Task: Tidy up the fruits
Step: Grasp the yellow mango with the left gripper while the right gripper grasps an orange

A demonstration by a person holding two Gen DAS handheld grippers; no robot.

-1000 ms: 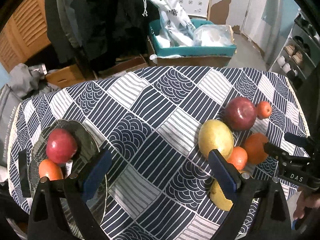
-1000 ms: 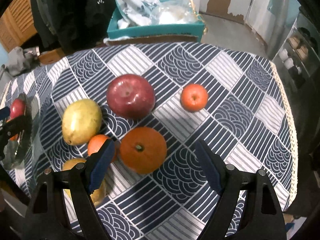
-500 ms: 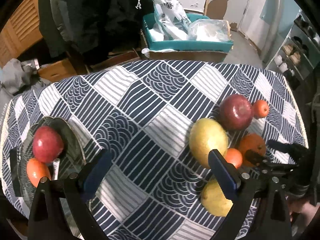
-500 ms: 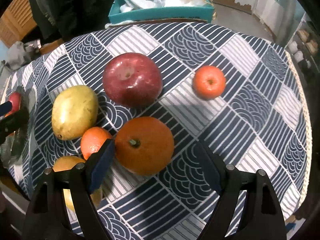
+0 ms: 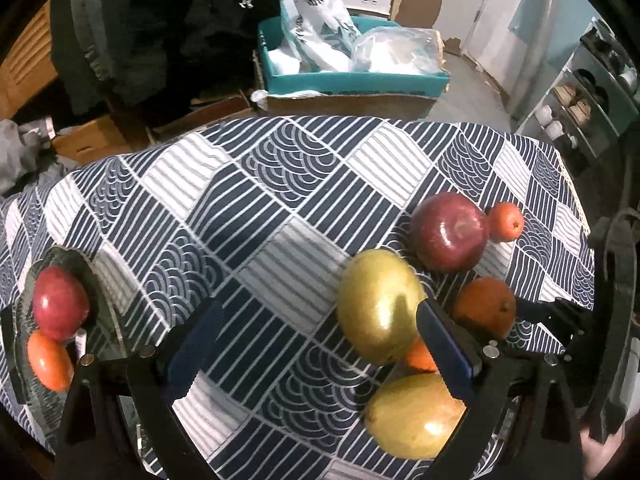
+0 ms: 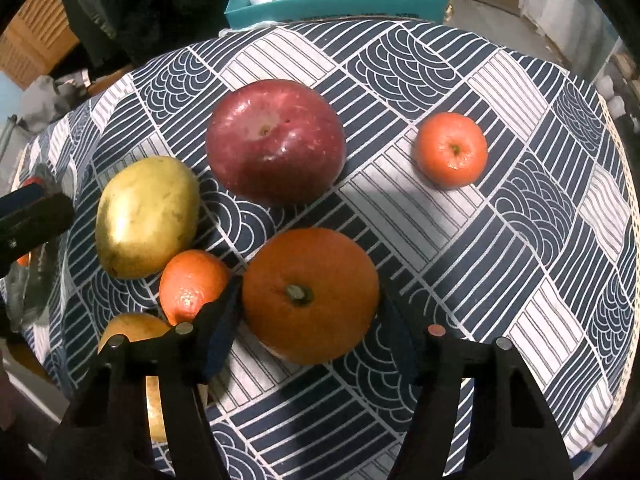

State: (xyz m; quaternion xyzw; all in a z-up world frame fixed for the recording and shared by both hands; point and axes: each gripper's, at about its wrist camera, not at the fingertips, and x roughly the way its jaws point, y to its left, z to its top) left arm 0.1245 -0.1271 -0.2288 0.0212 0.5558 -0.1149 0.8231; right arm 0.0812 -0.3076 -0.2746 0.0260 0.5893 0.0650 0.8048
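On the patterned cloth, my right gripper [image 6: 310, 308] straddles the large orange [image 6: 310, 272]. Its jaws are closing, and both pads touch the orange's sides. Around it lie a big red apple [image 6: 276, 140], a tangerine [image 6: 450, 150], a yellow fruit [image 6: 148, 216], a small orange [image 6: 192, 284] and a second yellow fruit [image 6: 132, 328]. My left gripper [image 5: 318, 344] hangs open over bare cloth, its right finger just in front of the yellow fruit [image 5: 380, 308]. A dark plate [image 5: 100, 280] at the left holds a red apple [image 5: 60, 304] and an orange fruit [image 5: 48, 360].
Beyond the table's far edge stands a teal box [image 5: 352, 80] stuffed with plastic bags, on cardboard boxes. A shelf with shoes [image 5: 580, 108] is at the right. The cloth's fringed right edge [image 6: 628, 208] is close to the tangerine.
My right gripper came down over the large orange and its jaws narrowed onto it. My left gripper shifted right, from beside the plate towards the fruit group, still open.
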